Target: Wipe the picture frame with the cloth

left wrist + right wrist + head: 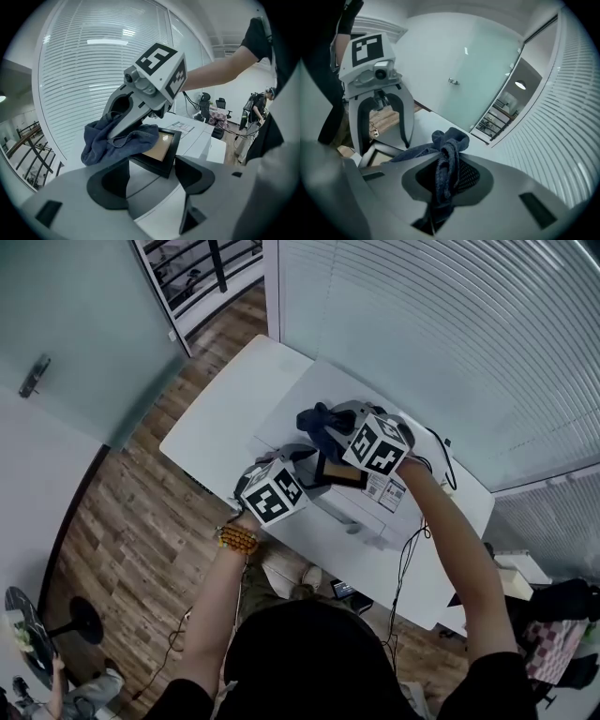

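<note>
Jaws clenched on the cloth (101, 145), the right gripper (111, 135) seems mid-wipe on the picture frame (169, 157), the left gripper (152, 164) gaping astride its near corner; next, probably a sweep across the glass

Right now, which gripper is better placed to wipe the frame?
Right. The right gripper is shut on the cloth, which lies on the picture frame. The left gripper has its jaws apart near the frame's corner and holds no cloth.
</note>
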Demonstrator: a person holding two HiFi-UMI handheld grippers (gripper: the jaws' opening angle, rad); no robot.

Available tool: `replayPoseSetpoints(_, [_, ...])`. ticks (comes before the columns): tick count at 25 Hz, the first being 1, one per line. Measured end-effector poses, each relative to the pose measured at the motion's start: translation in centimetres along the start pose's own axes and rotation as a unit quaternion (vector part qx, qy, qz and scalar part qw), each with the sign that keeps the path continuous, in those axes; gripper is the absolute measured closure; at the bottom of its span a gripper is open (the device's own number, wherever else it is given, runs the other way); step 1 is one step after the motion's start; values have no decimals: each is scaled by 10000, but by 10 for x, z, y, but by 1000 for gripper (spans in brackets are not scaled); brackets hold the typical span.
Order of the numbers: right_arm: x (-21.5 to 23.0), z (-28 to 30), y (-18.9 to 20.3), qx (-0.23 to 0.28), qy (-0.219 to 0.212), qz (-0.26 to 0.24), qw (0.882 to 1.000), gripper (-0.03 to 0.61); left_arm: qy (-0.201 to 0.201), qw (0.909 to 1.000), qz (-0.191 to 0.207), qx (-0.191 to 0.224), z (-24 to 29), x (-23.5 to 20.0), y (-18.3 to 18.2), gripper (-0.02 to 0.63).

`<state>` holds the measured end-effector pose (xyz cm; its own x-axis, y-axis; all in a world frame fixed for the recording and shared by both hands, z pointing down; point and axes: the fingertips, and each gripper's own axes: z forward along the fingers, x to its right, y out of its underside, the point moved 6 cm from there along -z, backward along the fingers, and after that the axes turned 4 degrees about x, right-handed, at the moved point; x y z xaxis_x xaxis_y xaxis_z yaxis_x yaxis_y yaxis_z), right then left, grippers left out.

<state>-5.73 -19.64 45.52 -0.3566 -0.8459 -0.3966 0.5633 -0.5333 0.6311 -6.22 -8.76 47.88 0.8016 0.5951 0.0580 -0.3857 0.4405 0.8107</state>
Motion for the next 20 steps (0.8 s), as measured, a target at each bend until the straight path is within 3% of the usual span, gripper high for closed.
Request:
replayPoseSetpoints(6, [-35, -10, -7, 223, -410, 15, 9989, 543, 73, 9999, -38, -101, 2, 0, 3, 310])
replayPoseSetpoints(11, [-44, -17, 0, 535, -450, 654, 9954, 543, 96, 9998, -101, -123, 3, 0, 4, 314])
replayPoseSetpoints(15, [-49, -29, 9, 1039, -1398, 1490, 9734, 541, 108, 9998, -130, -103, 3, 1, 5, 314])
replayPoseSetpoints(17, [-45, -46, 11, 1338, -1702, 1586, 9633, 541, 91, 9997, -196, -100, 3, 1, 4, 314])
replayPoseSetpoints(18, [-37, -56, 12, 1480, -1590, 1601, 9629, 540, 81, 9997, -210, -103, 3, 1, 4, 317])
replayPoseSetpoints(20, [-8, -76, 20, 1639, -888, 1669, 9682, 540, 60, 9997, -211, -103, 2, 0, 3, 322])
